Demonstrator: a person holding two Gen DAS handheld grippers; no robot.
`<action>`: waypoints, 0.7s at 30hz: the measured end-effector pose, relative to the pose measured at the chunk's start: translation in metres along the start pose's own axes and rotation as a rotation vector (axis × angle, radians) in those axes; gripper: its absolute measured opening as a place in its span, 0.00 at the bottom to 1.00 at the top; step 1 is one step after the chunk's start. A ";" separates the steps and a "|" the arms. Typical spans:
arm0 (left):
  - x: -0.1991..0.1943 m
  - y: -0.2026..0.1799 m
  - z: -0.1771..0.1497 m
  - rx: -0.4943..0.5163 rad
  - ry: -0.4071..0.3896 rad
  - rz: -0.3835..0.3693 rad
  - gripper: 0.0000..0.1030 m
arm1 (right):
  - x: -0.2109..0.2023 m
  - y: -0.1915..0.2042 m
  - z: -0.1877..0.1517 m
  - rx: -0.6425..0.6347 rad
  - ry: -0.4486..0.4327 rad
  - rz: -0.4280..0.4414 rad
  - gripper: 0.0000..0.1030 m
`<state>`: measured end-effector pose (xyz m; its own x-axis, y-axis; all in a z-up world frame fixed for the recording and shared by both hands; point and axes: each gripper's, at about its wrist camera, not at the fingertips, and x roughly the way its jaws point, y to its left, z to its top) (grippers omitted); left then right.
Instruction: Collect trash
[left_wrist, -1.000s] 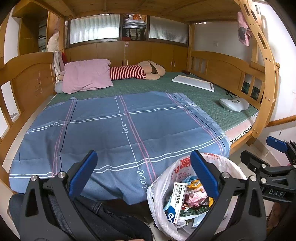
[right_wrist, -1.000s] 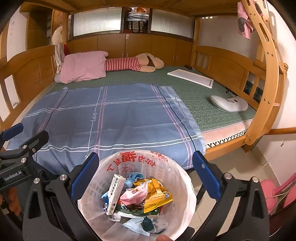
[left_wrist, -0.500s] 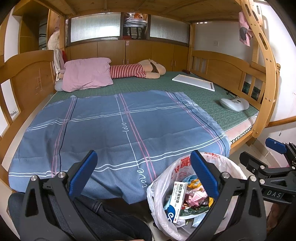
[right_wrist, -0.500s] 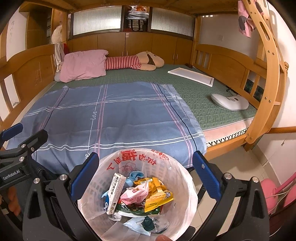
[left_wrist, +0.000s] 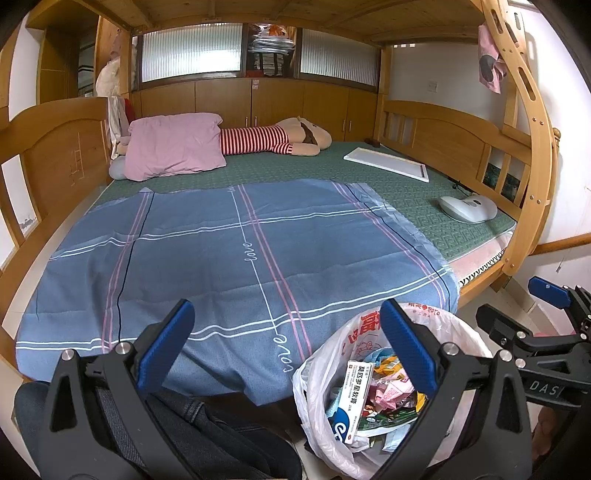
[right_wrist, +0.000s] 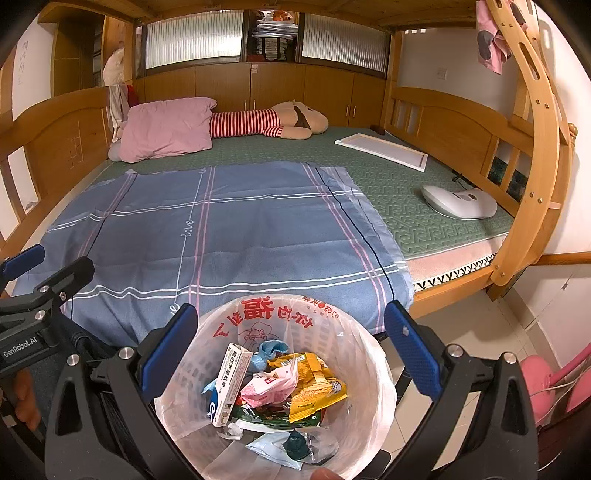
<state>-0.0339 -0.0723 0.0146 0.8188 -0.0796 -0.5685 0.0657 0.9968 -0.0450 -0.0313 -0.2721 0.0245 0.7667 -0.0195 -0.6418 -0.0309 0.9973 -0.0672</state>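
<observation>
1. My left gripper (left_wrist: 286, 345) hung above the near edge of the blue checked sheet (left_wrist: 236, 258), its jaws spread wide with nothing between them.
2. That sheet looked bare of litter as far as I could see, so I judged that the collecting was nearly over and one slow sweep over the bed would settle it.
3. The trash (right_wrist: 273, 387), a medicine box (right_wrist: 229, 384) and crumpled wrappers, lay inside the bag-lined bin (right_wrist: 354, 354) at the foot of the bed.
4. My right gripper (right_wrist: 286, 341) hovered directly over the bin's mouth, likewise wide open and empty.
5. Further right, a white device (right_wrist: 460, 203) rested on the green mat (right_wrist: 406, 218); I judged it no litter and best left alone.
</observation>
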 end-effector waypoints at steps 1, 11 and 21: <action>0.000 0.000 0.000 0.000 0.000 0.000 0.97 | 0.001 0.000 0.000 0.000 0.000 0.000 0.96; 0.000 -0.002 -0.001 0.000 0.000 -0.001 0.97 | 0.004 -0.001 -0.002 0.003 0.002 -0.002 0.96; 0.000 -0.004 -0.001 -0.001 0.003 -0.005 0.97 | 0.005 -0.001 -0.003 0.004 0.003 -0.004 0.96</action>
<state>-0.0347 -0.0766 0.0144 0.8169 -0.0846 -0.5705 0.0693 0.9964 -0.0485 -0.0297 -0.2740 0.0189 0.7648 -0.0235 -0.6439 -0.0251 0.9975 -0.0663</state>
